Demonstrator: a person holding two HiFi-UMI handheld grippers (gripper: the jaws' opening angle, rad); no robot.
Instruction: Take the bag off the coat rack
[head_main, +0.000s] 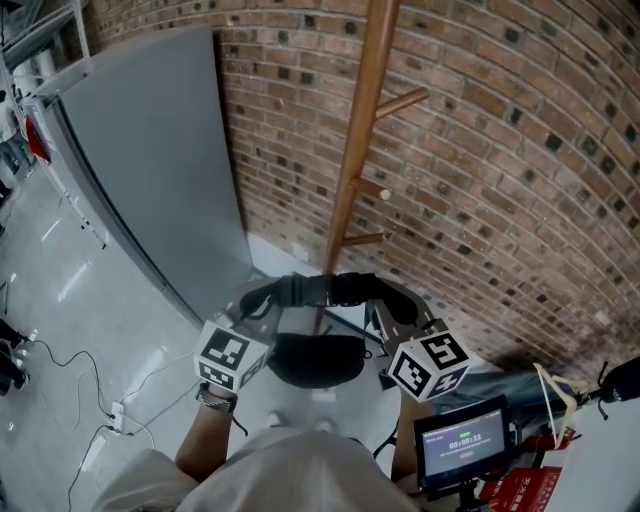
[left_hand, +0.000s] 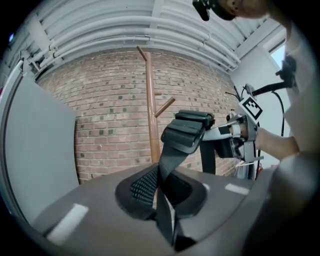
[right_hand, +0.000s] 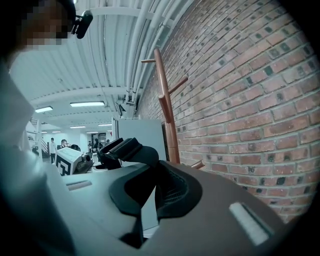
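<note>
Strap (head_main: 325, 290) was stretched across the middle, folks! Left gripper (left_hand: 162, 192) was clamped on the webbing at one end, and the padded stretch ran off rightward from its jaws. Between the two grippers and below them hung the bag (head_main: 315, 358), on the near side of the coat rack (head_main: 360, 130), whose pole stood just beyond the strap. Right gripper (right_hand: 150, 192) was clenched on the strap's other end. The long axis lay jaw to jaw, with both grippers equally near. Whether it sat clear of the lowest peg (head_main: 365, 238), I could not tell. Drawing back from the pole looked the call.
</note>
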